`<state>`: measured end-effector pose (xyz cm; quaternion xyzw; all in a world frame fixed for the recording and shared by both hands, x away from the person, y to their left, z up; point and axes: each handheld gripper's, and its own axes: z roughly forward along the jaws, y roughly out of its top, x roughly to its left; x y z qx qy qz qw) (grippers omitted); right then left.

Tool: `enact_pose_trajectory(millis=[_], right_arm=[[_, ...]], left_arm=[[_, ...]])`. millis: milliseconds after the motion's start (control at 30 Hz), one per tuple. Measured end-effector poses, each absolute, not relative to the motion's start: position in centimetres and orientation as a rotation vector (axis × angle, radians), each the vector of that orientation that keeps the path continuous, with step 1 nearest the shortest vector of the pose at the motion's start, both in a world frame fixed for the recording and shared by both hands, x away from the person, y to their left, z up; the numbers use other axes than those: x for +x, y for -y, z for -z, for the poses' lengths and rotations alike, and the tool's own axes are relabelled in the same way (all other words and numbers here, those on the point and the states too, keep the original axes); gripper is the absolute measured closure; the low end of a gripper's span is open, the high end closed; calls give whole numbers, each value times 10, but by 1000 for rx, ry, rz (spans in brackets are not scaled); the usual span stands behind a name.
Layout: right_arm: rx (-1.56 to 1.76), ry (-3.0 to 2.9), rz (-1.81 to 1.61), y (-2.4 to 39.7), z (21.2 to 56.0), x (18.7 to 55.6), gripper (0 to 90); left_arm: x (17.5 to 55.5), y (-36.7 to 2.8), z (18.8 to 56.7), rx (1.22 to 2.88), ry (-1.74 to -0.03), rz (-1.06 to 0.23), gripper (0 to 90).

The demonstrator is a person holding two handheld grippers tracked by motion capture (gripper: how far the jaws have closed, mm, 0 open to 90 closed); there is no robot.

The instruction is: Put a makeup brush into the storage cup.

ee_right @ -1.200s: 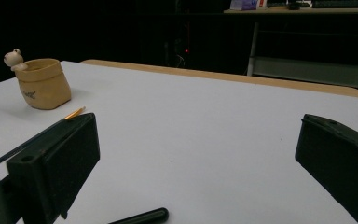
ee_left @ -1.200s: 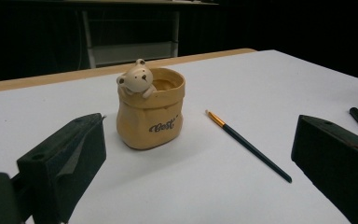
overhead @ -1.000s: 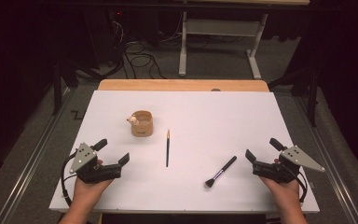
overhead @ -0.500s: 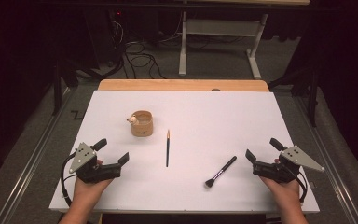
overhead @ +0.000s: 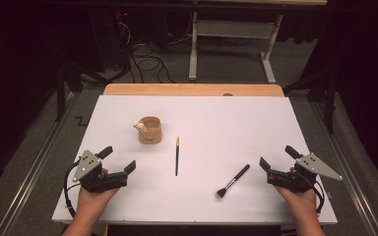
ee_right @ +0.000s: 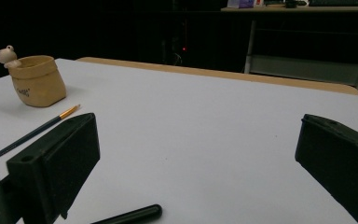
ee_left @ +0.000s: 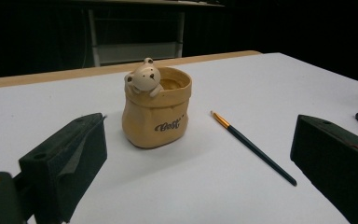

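Both grippers rest wide open and empty at the near corners of the white table point(overhead: 275, 118). The makeup brush point(overhead: 233, 180) lies just ahead of the right gripper point(overhead: 275, 164), apparently flat. The thin paintbrush point(overhead: 177, 156) lies centre-table beside the bear pot point(overhead: 150, 130), well apart from the left gripper point(overhead: 118, 160). The risk is that the low, round handles could roll or skid from a closing pinch — or a careless reach could tip the pot.

Wide-open claw point(ee_right: 196, 172) over white table point(ee_right: 205, 121)

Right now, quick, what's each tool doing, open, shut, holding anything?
Left tool: open, holding nothing, resting near the table's front edge.
Right tool: open, holding nothing, beside the makeup brush.
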<state>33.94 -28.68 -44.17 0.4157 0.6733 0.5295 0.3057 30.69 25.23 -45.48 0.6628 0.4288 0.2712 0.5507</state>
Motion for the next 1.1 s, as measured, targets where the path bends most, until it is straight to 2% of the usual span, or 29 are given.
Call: enact_pose_trajectory(millis=[1100], right_arm=[[1095, -1790, -1386, 288, 443, 340, 6]], left_arm=[[312, -256, 460, 1614, -1115, -628, 66]])
